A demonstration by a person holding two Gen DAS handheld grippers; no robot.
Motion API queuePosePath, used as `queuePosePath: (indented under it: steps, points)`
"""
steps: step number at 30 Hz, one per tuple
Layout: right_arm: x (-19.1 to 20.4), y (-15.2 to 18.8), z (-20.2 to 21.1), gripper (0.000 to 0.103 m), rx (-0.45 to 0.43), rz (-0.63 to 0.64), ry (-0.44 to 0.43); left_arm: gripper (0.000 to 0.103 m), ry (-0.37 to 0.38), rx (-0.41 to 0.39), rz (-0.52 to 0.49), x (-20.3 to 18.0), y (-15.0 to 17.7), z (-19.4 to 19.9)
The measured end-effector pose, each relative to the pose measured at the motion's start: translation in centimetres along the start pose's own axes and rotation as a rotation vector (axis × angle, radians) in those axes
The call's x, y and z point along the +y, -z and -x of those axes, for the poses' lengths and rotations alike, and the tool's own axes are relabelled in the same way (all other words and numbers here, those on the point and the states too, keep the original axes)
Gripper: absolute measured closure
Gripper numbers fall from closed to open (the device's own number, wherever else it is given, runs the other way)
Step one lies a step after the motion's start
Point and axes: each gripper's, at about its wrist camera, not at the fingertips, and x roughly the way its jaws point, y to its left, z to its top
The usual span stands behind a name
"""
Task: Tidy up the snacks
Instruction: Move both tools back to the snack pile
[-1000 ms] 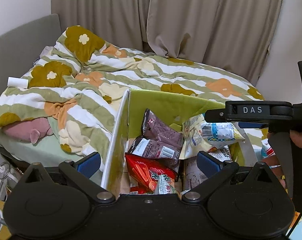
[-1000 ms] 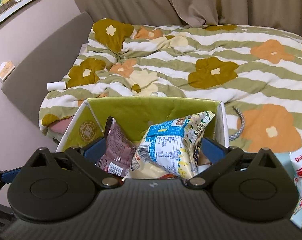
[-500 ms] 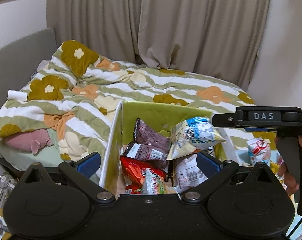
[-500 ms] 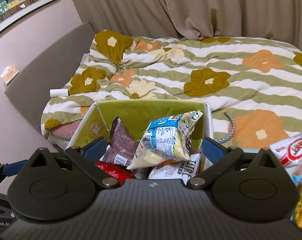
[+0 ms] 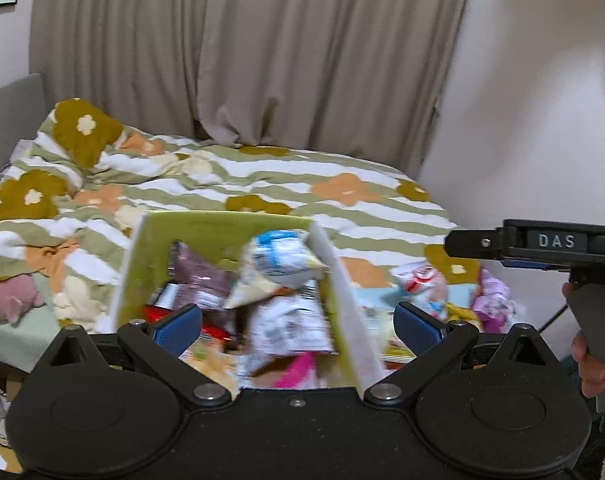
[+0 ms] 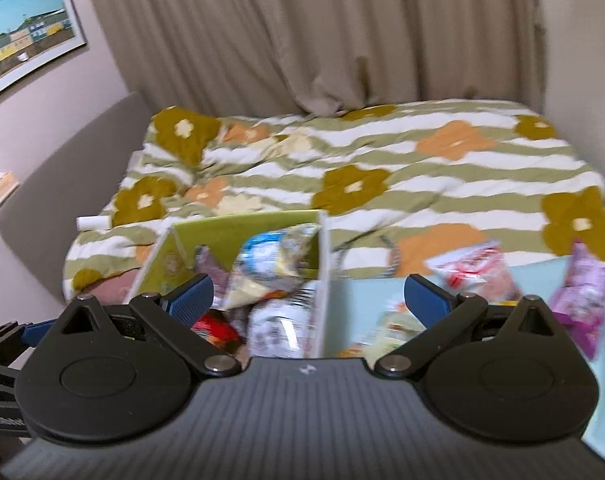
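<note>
A green-lined box (image 5: 158,248) (image 6: 238,228) holds several snack packets, with a blue-and-white bag (image 5: 280,258) (image 6: 270,264) on top and a maroon packet (image 5: 200,274) behind it. My left gripper (image 5: 296,326) is open and empty above the box's near side. My right gripper (image 6: 308,300) is open and empty, above the box's right wall. It shows side-on in the left wrist view (image 5: 542,244). Loose snacks lie right of the box: a red-and-white bag (image 5: 420,282) (image 6: 472,268) and a purple packet (image 5: 492,296) (image 6: 582,296).
The box and loose snacks stand on a light blue surface (image 6: 354,292) in front of a bed with a flowered quilt (image 5: 262,184). Curtains (image 5: 242,52) hang behind. A grey headboard (image 6: 62,168) runs along the left.
Both grippers have pulled back and swung right. The box has shifted left in both views, and the loose snacks on the right have come into view. The current frames are blurred by motion.
</note>
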Motion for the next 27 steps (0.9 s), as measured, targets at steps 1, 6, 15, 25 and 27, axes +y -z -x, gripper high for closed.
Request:
queuePosePath:
  steps: [1, 6, 15, 25, 27]
  points:
    - [-0.8, 0.2, 0.7, 0.000, -0.005, -0.007, 0.015, 0.000, 0.005, 0.002, 0.000, -0.7, 0.1, 0.0]
    - [-5.4, 1.1, 3.4, 0.000, -0.018, -0.036, 0.043, 0.000, 0.016, 0.004, -0.010, -4.7, 0.8, -0.3]
    - [-15.1, 3.2, 4.9, 0.000, 0.018, -0.052, 0.084, 0.000, -0.034, 0.031, 0.016, -13.9, 3.2, -3.8]
    - [-23.1, 6.5, 1.3, 0.000, 0.151, -0.066, 0.054, 0.000, -0.185, 0.076, 0.088, -19.5, 7.0, -9.8]
    - [-24.3, 7.4, 0.4, 0.000, 0.183, -0.073, 0.046, 0.000, -0.214, 0.095, 0.111, -19.9, 7.8, -11.2]
